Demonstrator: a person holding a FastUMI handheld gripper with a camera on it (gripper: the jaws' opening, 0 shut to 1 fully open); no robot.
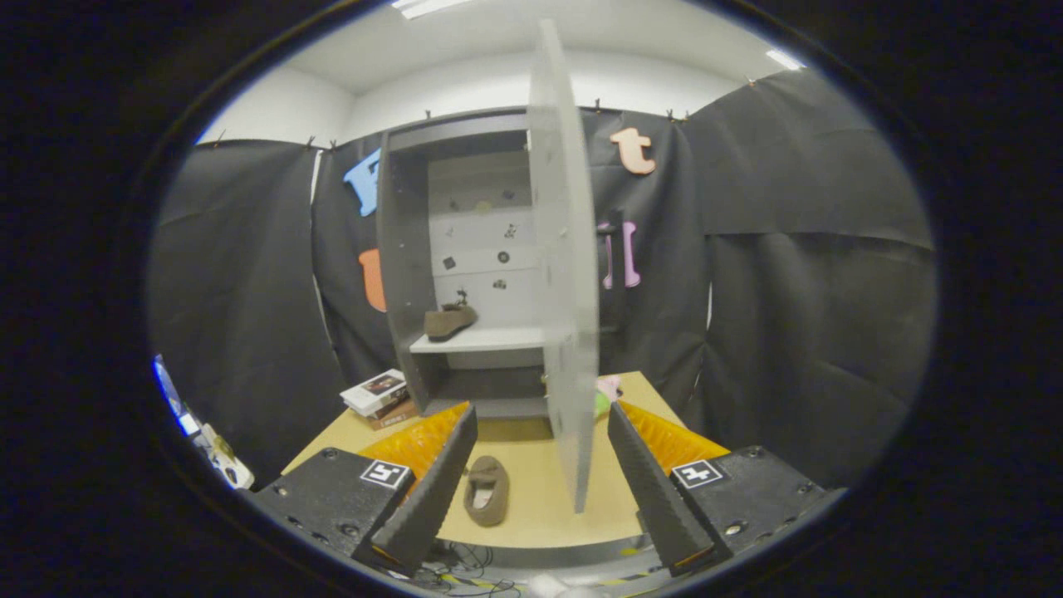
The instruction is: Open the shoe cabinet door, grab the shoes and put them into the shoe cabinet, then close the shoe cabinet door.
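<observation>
One shoe (449, 321) already sits on the cabinet (407, 274) shelf, toe toward the back, so half the pair is stowed. The other shoe (487, 490) lies on the desk (531, 498), just ahead of my tool (531, 477) and nearer its left finger. I hold the tool spread wide and empty, which suits dropping over that shoe. The door (569, 274) stands swung out edge-on toward me, left open because the second shoe must go in before I close it. A stack of books (378, 394) rests beside the cabinet's left foot.
</observation>
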